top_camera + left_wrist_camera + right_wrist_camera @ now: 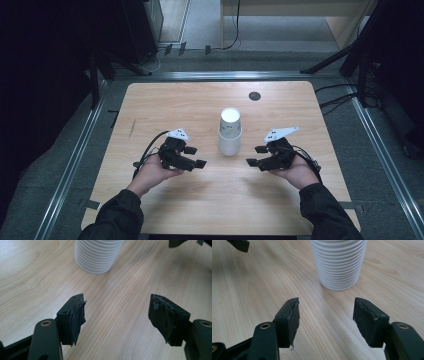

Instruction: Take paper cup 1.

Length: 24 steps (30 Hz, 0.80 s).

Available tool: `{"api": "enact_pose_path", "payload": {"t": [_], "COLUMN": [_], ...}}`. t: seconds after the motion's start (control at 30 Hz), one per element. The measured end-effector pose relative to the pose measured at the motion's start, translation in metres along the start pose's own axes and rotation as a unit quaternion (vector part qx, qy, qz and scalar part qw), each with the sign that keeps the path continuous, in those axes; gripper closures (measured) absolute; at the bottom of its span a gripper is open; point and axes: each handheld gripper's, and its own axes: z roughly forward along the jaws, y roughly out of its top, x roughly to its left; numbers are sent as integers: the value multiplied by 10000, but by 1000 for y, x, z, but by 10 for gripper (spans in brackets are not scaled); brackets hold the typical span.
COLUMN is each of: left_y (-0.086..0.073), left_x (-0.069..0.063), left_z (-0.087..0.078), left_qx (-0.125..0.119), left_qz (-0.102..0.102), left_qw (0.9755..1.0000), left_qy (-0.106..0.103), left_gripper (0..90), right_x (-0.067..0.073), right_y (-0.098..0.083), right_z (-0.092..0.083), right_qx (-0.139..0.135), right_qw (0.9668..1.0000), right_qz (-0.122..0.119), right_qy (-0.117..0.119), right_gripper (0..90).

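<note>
Cups, a white ribbed stack of them (230,131), stand upright at the middle of the wooden table (165,105), mouth down, it seems from the flat white top and the wider base. The left gripper (195,156) sits to one side and the right gripper (256,155) to the other, both near the stack, neither touching it. In the left gripper view the jaws are spread wide with bare wood between them and the cups (97,255) ahead, off to the left of the gap. In the right gripper view the jaws are likewise wide apart, empty, with the stack (338,263) just ahead and slightly right of centre.

This looks like the approach before a grasp. To do it well, I'd say bring one gripper in square so the stack sits midway between the pads (292,320), then close gently: ribbed paper walls crush easily. Gripping low should steady the whole stack; gripping high should peel off the top cup while the other gripper holds the base. The worn, ragged padding (78,317) may snag, so a slow squeeze seems wise. A small dark disc (254,96) lies far back, well clear.
</note>
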Motion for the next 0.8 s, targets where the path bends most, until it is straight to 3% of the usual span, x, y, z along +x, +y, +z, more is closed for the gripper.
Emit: {"api": "enact_pose_path", "payload": {"t": [0.3,0.5,0.8], "left_y": [-1,-1,-1], "left_x": [2,2,1], "left_z": [-4,-4,-4], "left_qx": [-15,-4,-8], "left_qz": [30,30,87], "left_qw": [10000,10000,9999], "left_qy": [-39,-42,-73], "left_gripper": [300,298,298], "right_x": [-3,-7,-12], "right_y": [8,19,45], "right_z": [-4,-9,-19], "right_qx": [153,218,539], "right_qw": [9997,9994,9971], "right_qz": [-170,-213,-490], "right_qy": [104,148,223], "right_gripper": [360,353,336]}}
